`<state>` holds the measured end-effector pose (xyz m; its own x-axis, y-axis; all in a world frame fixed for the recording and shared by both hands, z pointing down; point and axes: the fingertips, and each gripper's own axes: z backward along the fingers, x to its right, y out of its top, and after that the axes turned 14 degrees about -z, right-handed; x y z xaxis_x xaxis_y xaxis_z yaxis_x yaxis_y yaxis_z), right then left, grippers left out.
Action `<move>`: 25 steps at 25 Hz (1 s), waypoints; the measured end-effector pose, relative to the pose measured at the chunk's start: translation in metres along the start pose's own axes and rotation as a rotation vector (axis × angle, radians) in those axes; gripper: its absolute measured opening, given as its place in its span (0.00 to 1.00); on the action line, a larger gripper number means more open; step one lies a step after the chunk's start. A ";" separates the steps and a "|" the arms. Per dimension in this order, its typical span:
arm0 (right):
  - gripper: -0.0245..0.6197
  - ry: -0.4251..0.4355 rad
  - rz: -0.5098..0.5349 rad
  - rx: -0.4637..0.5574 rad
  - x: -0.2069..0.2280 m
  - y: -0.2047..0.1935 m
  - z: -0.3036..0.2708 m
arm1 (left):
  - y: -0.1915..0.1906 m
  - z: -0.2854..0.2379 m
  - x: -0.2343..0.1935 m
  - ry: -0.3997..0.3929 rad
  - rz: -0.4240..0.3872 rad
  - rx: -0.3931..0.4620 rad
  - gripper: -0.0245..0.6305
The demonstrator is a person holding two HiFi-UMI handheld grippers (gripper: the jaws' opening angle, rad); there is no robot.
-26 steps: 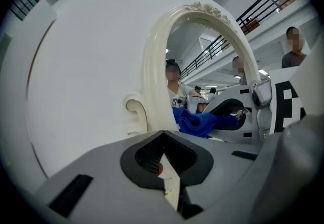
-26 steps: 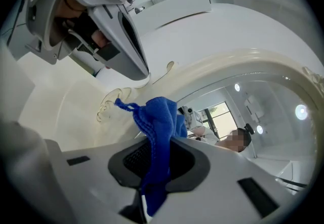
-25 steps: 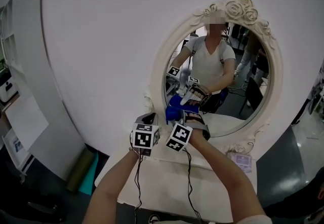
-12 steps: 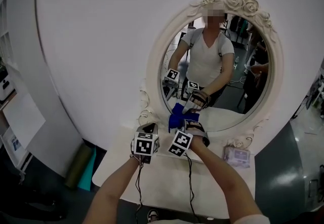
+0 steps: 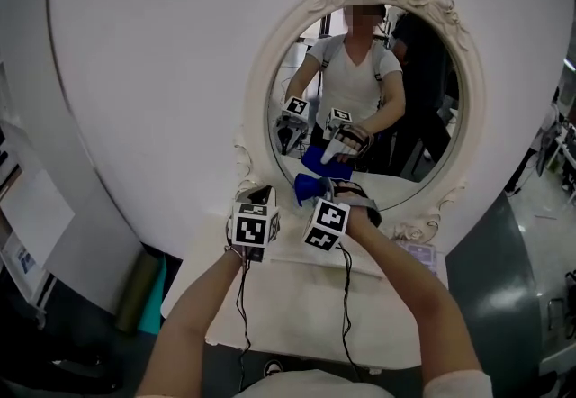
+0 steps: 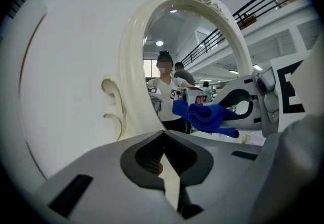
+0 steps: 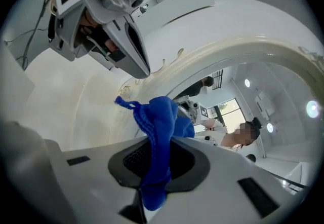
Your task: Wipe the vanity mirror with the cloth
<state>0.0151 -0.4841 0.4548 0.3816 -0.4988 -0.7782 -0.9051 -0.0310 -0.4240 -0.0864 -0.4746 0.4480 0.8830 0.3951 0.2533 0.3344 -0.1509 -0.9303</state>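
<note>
Two grippers are up in front of the vanity mirror point(image 5: 421, 108), which stands at the far edge of the white table point(image 5: 288, 311). Your R gripper point(image 5: 320, 197) pinches the blue cloth point(image 5: 310, 186) tight btw its jaws. In the R gripper view point(image 7: 154, 153) a thick fold of cloth point(image 7: 161, 119) sticks out past the tips & a short bit hangs back toward the cam. The cloth is up off the table, over its far edge, right by the low left part of the glass & close to the white frame point(image 5: 256, 108). Can't tell if it touches the glass. Your L gripper point(image 5: 263, 197) sits just beside the R one, on its left. Its jaws are pressed together w/ nothing in them point(image 6: 163, 142). It's near the frame's low left side but apart from it. In the glass you see the person, both grippers & the cloth too. A small pack point(image 5: 421, 254) lies near the table's far right corner, by the foot of the frame.
</note>
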 end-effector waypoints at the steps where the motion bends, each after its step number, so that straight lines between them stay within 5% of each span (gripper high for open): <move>1: 0.14 -0.011 0.011 0.009 0.013 0.004 0.008 | 0.015 0.001 -0.001 0.003 -0.009 0.023 0.04; 8: 0.14 -0.188 0.090 0.039 0.128 0.030 0.082 | 0.128 0.015 0.004 -0.008 -0.035 0.187 0.04; 19: 0.14 -0.499 0.175 0.046 0.305 0.073 0.197 | 0.337 0.055 -0.007 0.045 -0.183 0.454 0.04; 25: 0.14 -0.555 0.212 0.006 0.339 0.084 0.208 | 0.381 0.063 -0.007 0.072 -0.199 0.468 0.04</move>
<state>0.1078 -0.4758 0.0593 0.2352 0.0343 -0.9713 -0.9718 0.0255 -0.2344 0.0142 -0.4778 0.0753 0.8432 0.3094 0.4396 0.3292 0.3492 -0.8773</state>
